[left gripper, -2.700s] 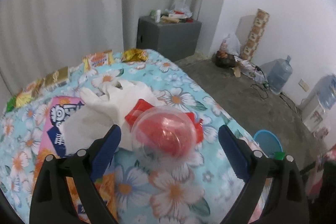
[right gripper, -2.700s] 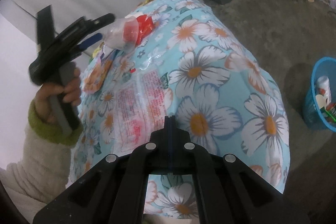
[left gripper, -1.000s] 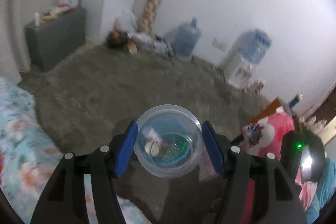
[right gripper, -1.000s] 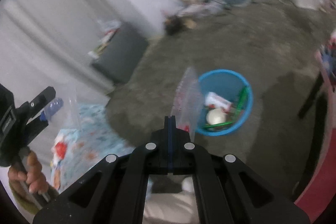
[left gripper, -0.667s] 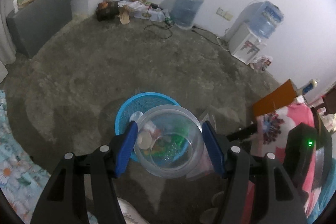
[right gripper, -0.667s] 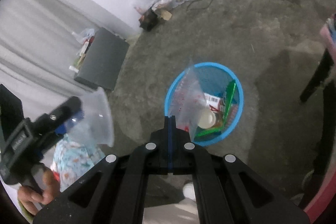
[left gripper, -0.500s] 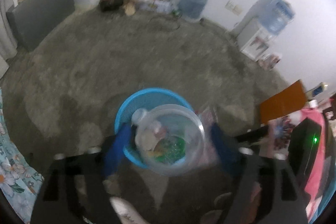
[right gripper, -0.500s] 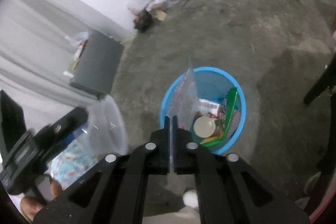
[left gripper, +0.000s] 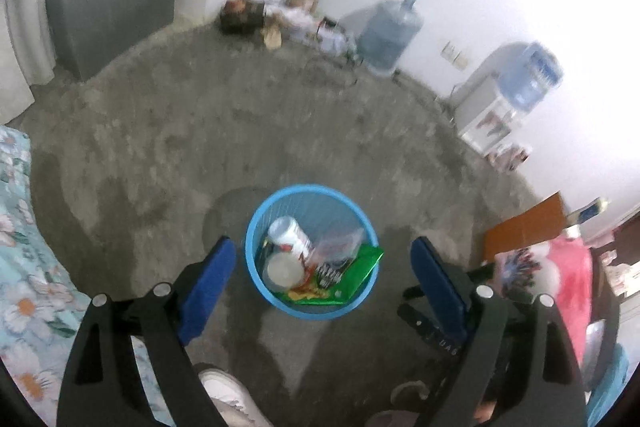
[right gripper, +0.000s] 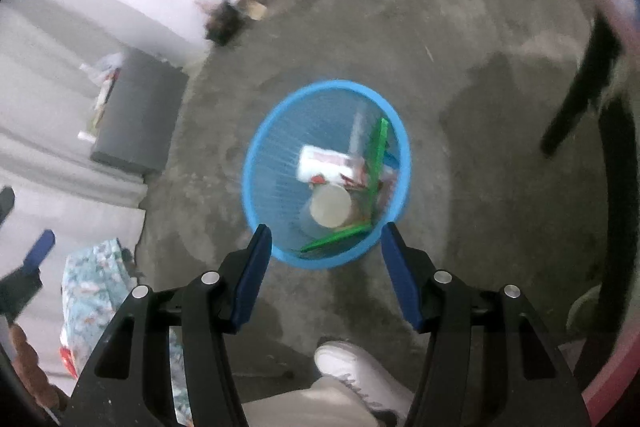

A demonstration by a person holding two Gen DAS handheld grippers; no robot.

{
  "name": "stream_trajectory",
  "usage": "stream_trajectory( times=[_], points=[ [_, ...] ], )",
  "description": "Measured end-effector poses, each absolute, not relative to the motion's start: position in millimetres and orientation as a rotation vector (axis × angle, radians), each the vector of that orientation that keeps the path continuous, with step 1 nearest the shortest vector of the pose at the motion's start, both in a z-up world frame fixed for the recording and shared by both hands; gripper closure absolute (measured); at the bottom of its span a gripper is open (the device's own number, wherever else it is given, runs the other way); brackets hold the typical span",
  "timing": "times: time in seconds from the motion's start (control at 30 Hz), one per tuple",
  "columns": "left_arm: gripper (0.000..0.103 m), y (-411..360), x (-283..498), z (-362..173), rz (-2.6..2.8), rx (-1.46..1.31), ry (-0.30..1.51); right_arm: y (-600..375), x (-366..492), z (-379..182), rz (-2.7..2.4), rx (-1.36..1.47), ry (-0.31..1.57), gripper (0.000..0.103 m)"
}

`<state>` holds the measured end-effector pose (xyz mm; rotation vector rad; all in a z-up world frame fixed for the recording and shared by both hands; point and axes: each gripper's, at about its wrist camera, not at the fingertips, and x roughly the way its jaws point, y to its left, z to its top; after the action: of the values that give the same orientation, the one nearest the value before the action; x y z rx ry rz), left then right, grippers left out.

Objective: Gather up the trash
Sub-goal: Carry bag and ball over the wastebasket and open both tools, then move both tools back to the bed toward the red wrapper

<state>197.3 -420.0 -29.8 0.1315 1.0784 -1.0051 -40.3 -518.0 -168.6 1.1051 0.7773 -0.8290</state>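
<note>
A blue mesh bin point(left gripper: 256, 227) stands on the floor right below both grippers. Inside lie a white carton point(left gripper: 288, 233), a green wrapper point(left gripper: 356, 277), a clear bag point(left gripper: 338, 243) and a clear plastic dome point(left gripper: 282, 271) over a white disc. My left gripper point(left gripper: 322, 247) hangs above the bin, its jaws opening with nothing between them. In the right wrist view my right gripper point(right gripper: 326, 230) is also opening and empty above the bin point(right gripper: 256, 147), where the carton point(right gripper: 324, 159), the wrapper point(right gripper: 378, 163) and the bag point(right gripper: 357, 131) show.
A floral bed cover point(left gripper: 16, 267) lies at the left, and a grey cabinet point(left gripper: 112, 19) stands by the curtain. Water bottles point(left gripper: 388, 35) and a dispenser point(left gripper: 520, 79) line the far wall. A white shoe point(right gripper: 352, 359) sits near the bin. A dark furniture leg point(right gripper: 572, 107) stands at the right.
Both grippers swung from the bed to above the bin, sank and opened. The clear dome left the left gripper and the clear bag left the right; both now lie in the bin.
</note>
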Motion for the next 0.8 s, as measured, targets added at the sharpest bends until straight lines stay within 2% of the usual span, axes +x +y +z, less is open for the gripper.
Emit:
stream_trajectory(
  times=[0.07, 0.2, 0.47, 0.8],
  points=[
    [0.012, -400.8, 195.1, -10.5, -1.022, 0.100, 1.038, -512.7, -33.3, -154.8, -0.819, 1.033, 0.776, 0.043],
    [0.006, -357.6, 191.9, 21.9, -1.063, 0.064, 0.943, -483.5, -10.5, -107.4, -0.766, 0.837, 0.760, 0.026],
    [0.006, -249.6, 197.6, 60.2, -0.947, 0.038, 0.824, -413.7, 31.9, -49.5, -0.674, 0.581, 0.738, 0.010],
    [0.006, -97.2, 210.1, 80.7, -0.671, 0.044, 0.738, -333.9, 65.9, -7.0, -0.607, 0.161, 0.702, 0.008]
  ],
)
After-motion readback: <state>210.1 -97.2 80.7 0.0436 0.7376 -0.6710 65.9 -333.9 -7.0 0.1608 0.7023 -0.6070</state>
